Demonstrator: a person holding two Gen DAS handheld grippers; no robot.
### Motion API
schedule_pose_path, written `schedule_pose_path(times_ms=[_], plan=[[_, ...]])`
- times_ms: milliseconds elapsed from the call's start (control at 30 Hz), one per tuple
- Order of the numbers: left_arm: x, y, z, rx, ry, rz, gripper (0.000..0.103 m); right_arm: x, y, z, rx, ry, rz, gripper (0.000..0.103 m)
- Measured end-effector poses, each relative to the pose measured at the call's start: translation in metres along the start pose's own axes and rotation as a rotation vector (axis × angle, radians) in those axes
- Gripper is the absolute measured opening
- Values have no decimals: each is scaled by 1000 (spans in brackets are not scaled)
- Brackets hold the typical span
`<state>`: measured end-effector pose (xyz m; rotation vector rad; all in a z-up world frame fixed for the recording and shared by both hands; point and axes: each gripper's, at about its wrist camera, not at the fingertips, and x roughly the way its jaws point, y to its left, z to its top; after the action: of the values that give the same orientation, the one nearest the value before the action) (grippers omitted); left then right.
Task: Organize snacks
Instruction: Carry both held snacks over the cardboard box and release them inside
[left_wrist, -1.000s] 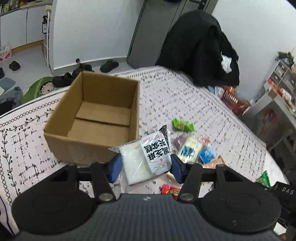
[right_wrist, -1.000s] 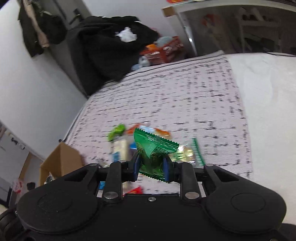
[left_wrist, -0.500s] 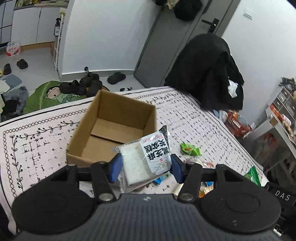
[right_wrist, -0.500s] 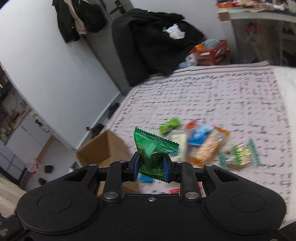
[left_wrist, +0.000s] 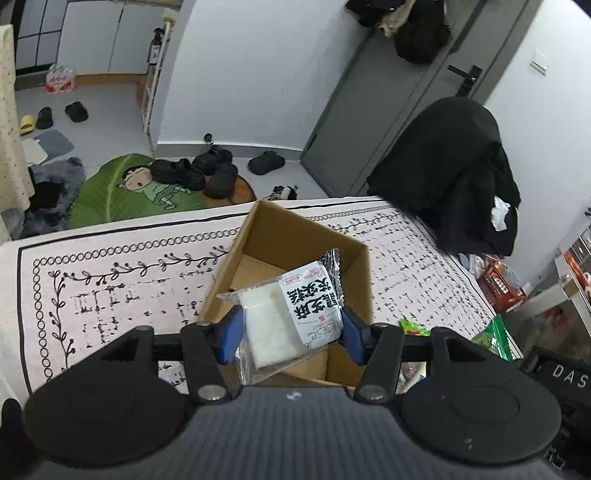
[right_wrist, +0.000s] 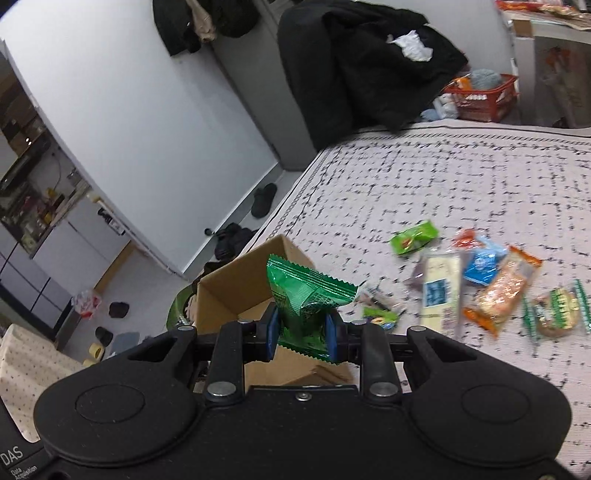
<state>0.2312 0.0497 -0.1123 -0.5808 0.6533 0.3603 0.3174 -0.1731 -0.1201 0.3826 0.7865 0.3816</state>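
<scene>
Left tool (left_wrist: 291, 334): clamping a white rice-cake packet (left_wrist: 291, 317) by its sides, hanging over the open cardboard box (left_wrist: 354, 291), presumably for dropping in. Right tool (right_wrist: 302, 334): pinching a green snack packet (right_wrist: 306, 302) upright, nearing the box's edge. Box: sitting on the patterned surface (right_wrist: 443, 184). Loose snacks (right_wrist: 480, 288): lying scattered beside it, awaiting collection.
</scene>
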Motion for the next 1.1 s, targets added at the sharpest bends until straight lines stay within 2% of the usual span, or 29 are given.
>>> schedule_pose_path(times_ms=[333, 500, 800, 933, 1000, 1100], plan=[[18, 22, 6, -59, 31, 40, 55, 31, 15, -10, -16, 75, 29, 25], [27, 30, 7, -82, 40, 63, 55, 41, 21, -8, -23, 87, 35, 25], [30, 30, 10, -85, 29, 63, 56, 50, 28, -7, -16, 103, 50, 26], [30, 32, 9, -105, 32, 53, 59, 51, 28, -5, 19, 130, 55, 28], [29, 33, 10, -113, 32, 54, 65, 48, 27, -5, 20, 132, 64, 30], [28, 32, 9, -108, 28, 71, 69, 43, 26, -6, 26, 130, 67, 40]])
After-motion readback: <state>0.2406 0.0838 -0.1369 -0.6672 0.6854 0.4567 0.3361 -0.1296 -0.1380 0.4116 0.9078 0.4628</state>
